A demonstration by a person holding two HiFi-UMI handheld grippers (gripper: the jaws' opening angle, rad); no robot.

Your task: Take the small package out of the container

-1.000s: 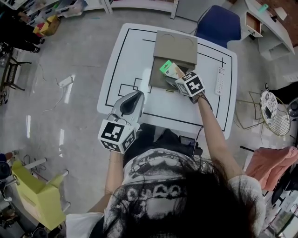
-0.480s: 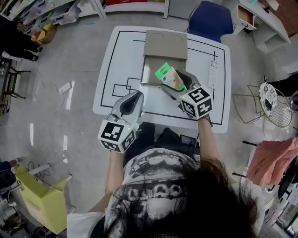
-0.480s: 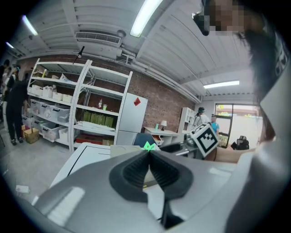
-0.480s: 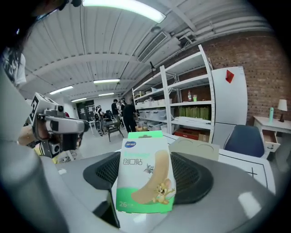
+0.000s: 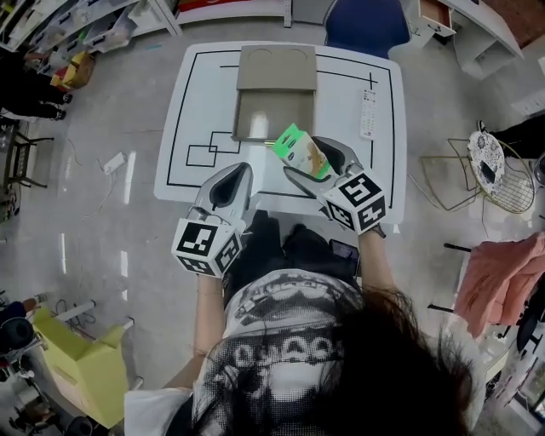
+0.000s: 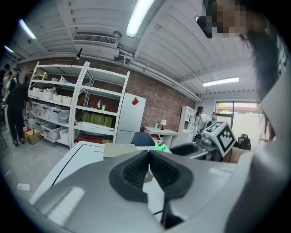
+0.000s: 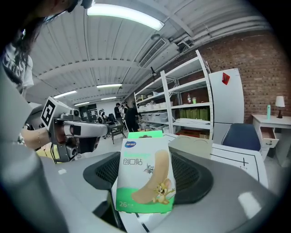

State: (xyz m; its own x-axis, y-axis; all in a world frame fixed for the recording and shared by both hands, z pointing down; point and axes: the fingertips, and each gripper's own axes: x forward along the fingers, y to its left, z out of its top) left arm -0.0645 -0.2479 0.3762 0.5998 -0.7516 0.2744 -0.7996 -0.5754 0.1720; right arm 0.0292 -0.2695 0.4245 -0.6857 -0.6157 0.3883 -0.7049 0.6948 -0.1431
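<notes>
A small green and white plaster package (image 5: 298, 152) (image 7: 145, 175) stands upright between the jaws of my right gripper (image 5: 300, 166) (image 7: 144, 182), which is shut on it. It hangs above the near edge of the white table (image 5: 204, 94), clear of the open brown cardboard container (image 5: 274, 102) (image 7: 193, 144) further back. My left gripper (image 5: 230, 177) (image 6: 149, 164) is at the table's near edge, left of the right one. Its jaws are shut with nothing in them. In the left gripper view the package (image 6: 159, 147) shows only as a green tip.
A white remote control (image 5: 368, 115) lies on the table's right side. Behind the table stands a blue chair (image 5: 366, 21). A wire basket (image 5: 494, 174) and pink cloth (image 5: 502, 281) are to the right. Shelving (image 6: 68, 109) lines the room's left side.
My right gripper has drawn back from the container towards the person, carrying the package out and over the table's near edge. The left gripper has stayed put.
</notes>
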